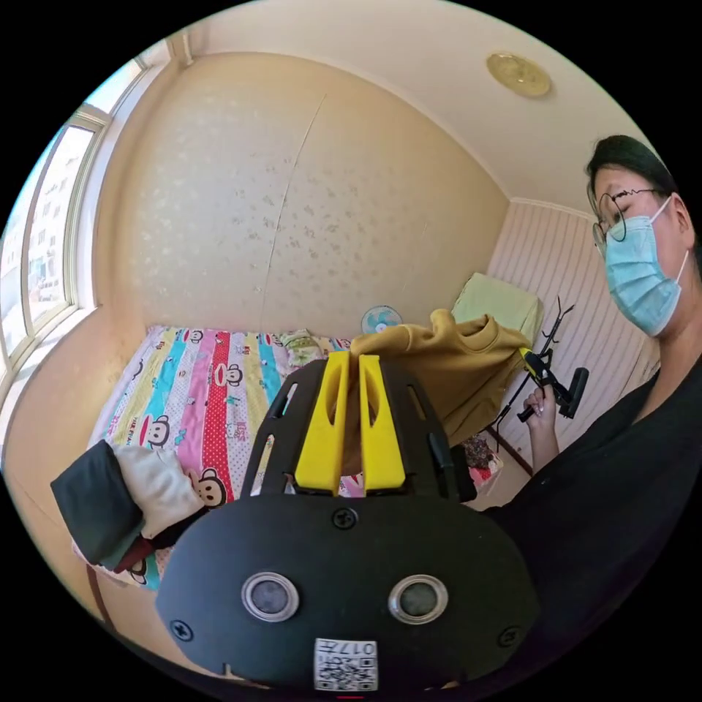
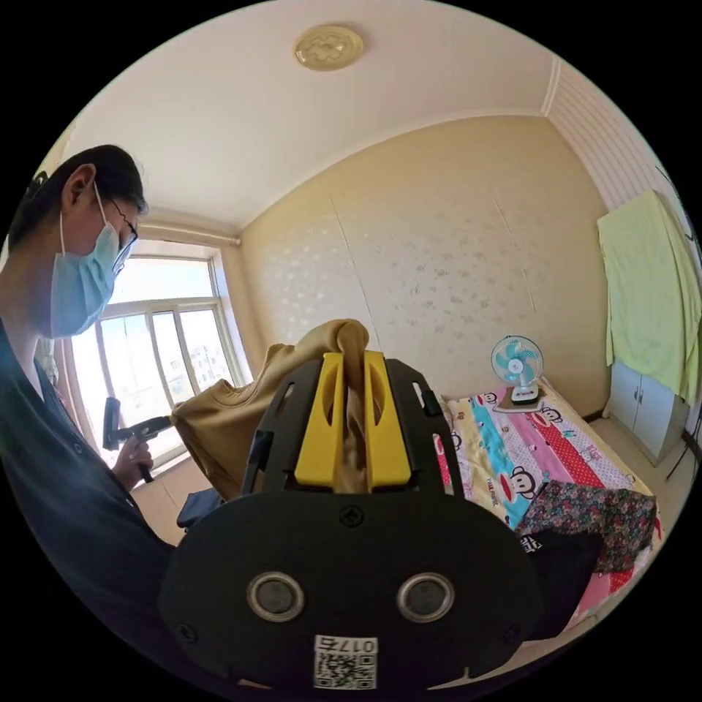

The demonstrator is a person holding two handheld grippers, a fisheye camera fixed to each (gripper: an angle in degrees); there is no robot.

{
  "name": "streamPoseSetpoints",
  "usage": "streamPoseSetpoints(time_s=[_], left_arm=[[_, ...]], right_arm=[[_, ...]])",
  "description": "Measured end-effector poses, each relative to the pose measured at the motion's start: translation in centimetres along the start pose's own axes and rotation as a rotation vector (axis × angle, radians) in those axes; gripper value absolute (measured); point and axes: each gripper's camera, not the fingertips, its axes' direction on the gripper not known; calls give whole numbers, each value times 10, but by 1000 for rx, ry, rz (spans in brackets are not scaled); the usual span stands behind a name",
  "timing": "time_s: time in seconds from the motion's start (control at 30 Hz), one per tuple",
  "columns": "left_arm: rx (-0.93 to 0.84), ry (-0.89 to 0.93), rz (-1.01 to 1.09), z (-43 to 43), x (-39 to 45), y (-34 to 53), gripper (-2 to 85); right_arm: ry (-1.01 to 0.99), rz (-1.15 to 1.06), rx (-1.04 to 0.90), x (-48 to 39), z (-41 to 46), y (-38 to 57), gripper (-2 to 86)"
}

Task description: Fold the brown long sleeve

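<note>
2 tools, left tool (image 1: 351, 362) and right tool (image 2: 354, 360), each pinching the raised brown long sleeve (image 1: 453, 358).

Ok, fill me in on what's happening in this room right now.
A person is holding a brown long sleeve top up in the air between two handheld tongs. The left tongs and the right tongs are each clamped on a bunch of its fabric, with the garment hanging between them above the bed. No fold has been made yet. Other clothes lie piled on the bed.
</note>
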Motion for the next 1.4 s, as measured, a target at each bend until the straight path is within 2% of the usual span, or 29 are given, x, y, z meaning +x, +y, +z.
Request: streamPoseSetpoints(time_s=[0.27, 0.33, 0.4, 0.47, 0.53, 0.57, 0.7, 0.8, 0.87, 0.9, 0.97, 1.1, 1.13, 1.23, 1.3, 1.4], left_arm=[[394, 82, 17, -88, 18, -34, 3], [458, 71, 8, -90, 15, -56, 4], [435, 48, -16, -74, 4, -77, 5], [348, 21, -79, -42, -18, -98, 7], [171, -13, -234, 28, -66, -115, 12], [131, -19, -265, 48, -79, -117, 13], [-201, -147, -358, 215, -180, -125, 50], [-471, -299, -502, 287, -248, -90, 78], [-564, -302, -591, 293, -267, -50, 80], [-623, -244, -604, 294, -269, -21, 81], [-721, -212, -548, 291, -258, 22, 83], [-1076, -188, -439, 290, -225, 123, 104], [-1135, -166, -454, 286, -220, 139, 111], [-1135, -142, -550, 270, -220, 147, 115], [-1155, -104, -610, 269, -221, 149, 118], [-1290, -103, -654, 274, -217, 159, 116]], right_arm=[[62, -144, 138, -69, -17, -17, 52], [92, -143, 116, -70, -1, -22, 51], [125, -137, 15, -57, 38, -27, 47], [154, -138, -134, -37, 84, -26, 44], [211, -153, -290, -7, 145, -13, 45], [243, -142, -385, 19, 193, 1, 47], [305, -93, -764, 135, 374, 82, 61], [399, 39, -1077, 204, 420, 157, 74], [375, 111, -1136, 228, 407, 196, 84], [337, 143, -1165, 240, 390, 223, 86], [302, 186, -1248, 258, 362, 270, 87], [307, 310, -1539, 304, 300, 375, 96], [308, 327, -1561, 310, 292, 383, 98], [317, 432, -1571, 345, 261, 398, 106], [334, 576, -1525, 384, 243, 403, 111], [309, 774, -1489, 433, 225, 418, 93]])
